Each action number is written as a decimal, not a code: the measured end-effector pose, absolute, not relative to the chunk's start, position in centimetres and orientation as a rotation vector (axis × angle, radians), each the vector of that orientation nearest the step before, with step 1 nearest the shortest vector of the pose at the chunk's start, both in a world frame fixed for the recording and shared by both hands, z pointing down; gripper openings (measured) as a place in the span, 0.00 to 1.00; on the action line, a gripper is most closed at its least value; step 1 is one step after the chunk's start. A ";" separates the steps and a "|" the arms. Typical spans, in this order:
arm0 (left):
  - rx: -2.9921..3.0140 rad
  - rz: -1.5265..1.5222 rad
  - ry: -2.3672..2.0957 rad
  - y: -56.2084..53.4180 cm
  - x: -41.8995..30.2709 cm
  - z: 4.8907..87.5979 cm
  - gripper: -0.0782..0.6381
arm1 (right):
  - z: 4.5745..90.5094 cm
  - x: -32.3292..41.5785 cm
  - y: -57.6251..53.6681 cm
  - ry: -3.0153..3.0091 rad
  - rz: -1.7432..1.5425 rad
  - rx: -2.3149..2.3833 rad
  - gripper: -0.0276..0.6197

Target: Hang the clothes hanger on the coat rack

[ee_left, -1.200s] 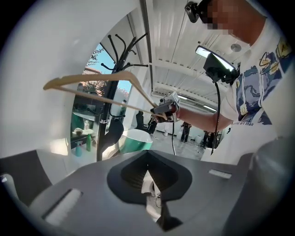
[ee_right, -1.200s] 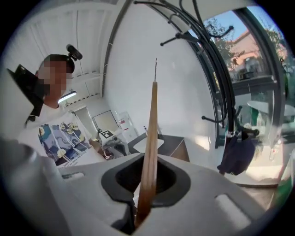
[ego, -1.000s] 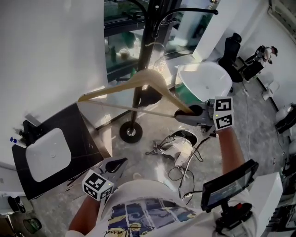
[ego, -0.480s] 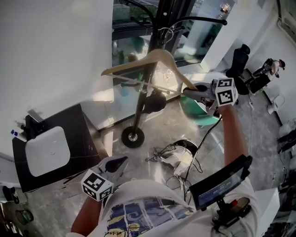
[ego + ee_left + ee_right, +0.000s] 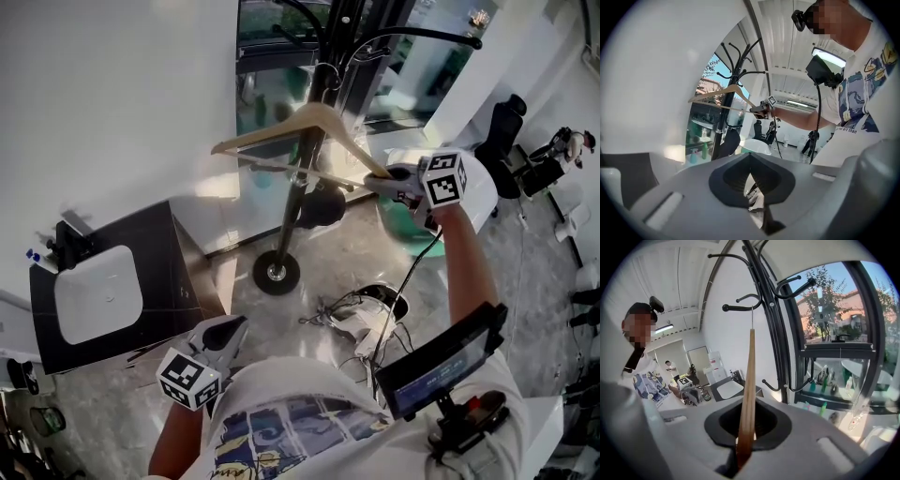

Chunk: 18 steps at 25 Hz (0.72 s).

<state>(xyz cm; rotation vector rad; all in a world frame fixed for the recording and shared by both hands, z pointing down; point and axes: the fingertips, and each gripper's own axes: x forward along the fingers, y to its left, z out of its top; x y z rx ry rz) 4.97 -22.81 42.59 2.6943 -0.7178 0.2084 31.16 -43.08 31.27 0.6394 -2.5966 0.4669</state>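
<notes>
We see the right hand-held gripper point(image 5: 386, 174) pinching one end of the hanger point(image 5: 309, 122). The hanger crosses the rack point(image 5: 298, 192) pole, hook just under a rack arm; can't tell if seated. Left hand-held gripper point(image 5: 228, 330) pressed together, empty, well away from the rack.

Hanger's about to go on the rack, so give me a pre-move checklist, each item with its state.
1. Grip: right gripper shut on the end of the hanger: ok.
2. Hanger attitude: seen edge-on from the right gripper view, hook pointing up: ok.
3. Hook over a rack arm: the wire reaches up to the arm, but whether it sits over it or only overlaps: cannot tell.
4. Left gripper low by the person's body, nothing between its jaws, away from the rack: ok.
5. Rack base flat on the floor: ok.
</notes>
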 end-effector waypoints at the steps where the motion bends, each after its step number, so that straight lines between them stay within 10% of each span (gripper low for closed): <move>1: 2.692 0.212 -0.723 -22.9 5.0 42.7 0.11 | 31.3 31.2 -43.2 -2.598 0.461 0.642 0.05; 18: 2.706 0.294 -0.696 -22.8 6.2 42.4 0.11 | 32.3 32.1 -44.6 -2.590 0.288 0.718 0.06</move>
